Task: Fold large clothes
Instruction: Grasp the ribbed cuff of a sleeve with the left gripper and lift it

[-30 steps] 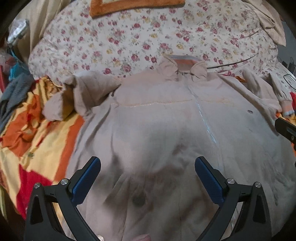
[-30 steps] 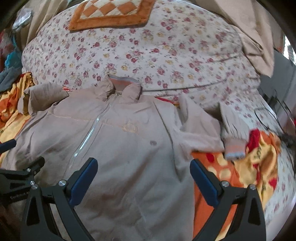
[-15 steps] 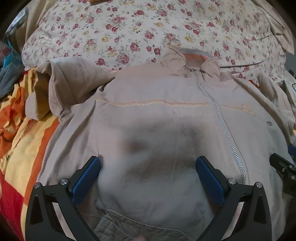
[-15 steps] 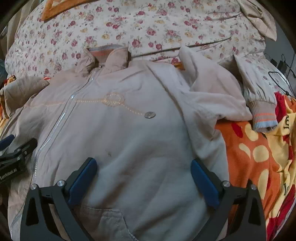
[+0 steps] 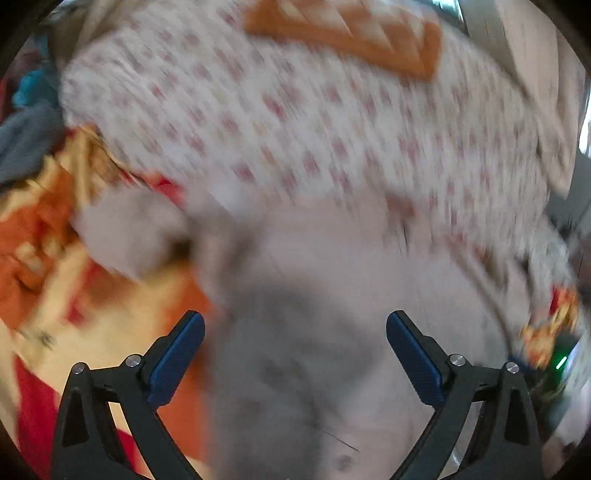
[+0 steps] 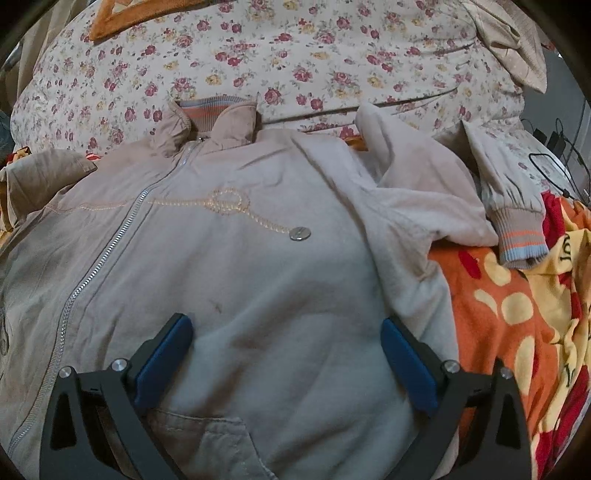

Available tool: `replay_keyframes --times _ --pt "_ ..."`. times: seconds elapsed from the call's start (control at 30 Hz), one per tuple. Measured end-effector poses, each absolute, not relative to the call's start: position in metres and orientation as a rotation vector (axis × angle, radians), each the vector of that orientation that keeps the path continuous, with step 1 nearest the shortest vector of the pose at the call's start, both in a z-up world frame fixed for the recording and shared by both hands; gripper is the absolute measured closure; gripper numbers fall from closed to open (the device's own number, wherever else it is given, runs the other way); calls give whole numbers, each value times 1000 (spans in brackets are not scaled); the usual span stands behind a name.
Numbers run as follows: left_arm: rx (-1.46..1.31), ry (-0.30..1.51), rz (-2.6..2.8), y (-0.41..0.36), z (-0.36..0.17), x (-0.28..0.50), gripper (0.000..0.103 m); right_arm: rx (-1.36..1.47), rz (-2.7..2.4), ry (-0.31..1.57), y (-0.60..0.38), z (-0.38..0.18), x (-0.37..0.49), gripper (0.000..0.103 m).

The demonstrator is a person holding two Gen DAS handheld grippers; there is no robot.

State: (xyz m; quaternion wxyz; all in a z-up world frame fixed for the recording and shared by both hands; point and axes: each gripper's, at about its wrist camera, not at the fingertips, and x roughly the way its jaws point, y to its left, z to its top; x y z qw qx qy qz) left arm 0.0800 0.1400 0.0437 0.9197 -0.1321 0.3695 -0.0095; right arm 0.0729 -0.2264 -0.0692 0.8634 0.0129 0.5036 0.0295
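A beige zip-up jacket (image 6: 258, 266) lies face up on the bed, collar (image 6: 214, 118) at the far side, zipper (image 6: 110, 251) closed. Its right sleeve (image 6: 424, 184) is bent, with the striped cuff (image 6: 521, 236) on the orange blanket. My right gripper (image 6: 286, 354) is open and empty over the jacket's lower right front, above a pocket (image 6: 207, 439). The left wrist view is motion-blurred. It shows my left gripper (image 5: 295, 354) open and empty over the jacket's lower left side (image 5: 314, 314), with the crumpled left sleeve (image 5: 129, 232) farther off to the left.
An orange, yellow and red blanket (image 6: 517, 325) lies under the jacket, also at the left (image 5: 74, 314). A floral quilt (image 6: 295, 55) rises behind, with an orange checked mat (image 5: 351, 33) on it. Black cables (image 6: 554, 147) lie at the far right.
My left gripper has swung fast, blurring its view; it now looks farther back and left over the jacket's edge. My right gripper has moved in closer over the jacket's right front.
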Motion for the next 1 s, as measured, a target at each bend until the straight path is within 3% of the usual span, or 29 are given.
replay_keyframes --times 0.13,0.3,0.5,0.57,0.6,0.63,0.87,1.0 --pt "-380 679 47 242 60 91 10 18 56 1054 -225 -68 73 0" --pt "-674 810 180 367 -4 133 20 18 56 1054 -226 -67 73 0" --pt "-794 885 144 367 -58 171 24 13 57 1052 -225 -67 74 0" --pt "-753 928 182 362 -67 186 41 11 58 1051 -224 -67 75 0" --pt "-719 933 232 361 -64 188 67 12 58 1051 -224 -67 75 0" --pt "-688 921 277 362 -57 187 101 13 59 1051 -224 -67 75 0" --pt "-461 562 513 372 92 123 103 13 58 1053 -224 -66 75 0" --pt "-341 601 500 375 128 128 103 26 64 1073 -226 -64 77 0"
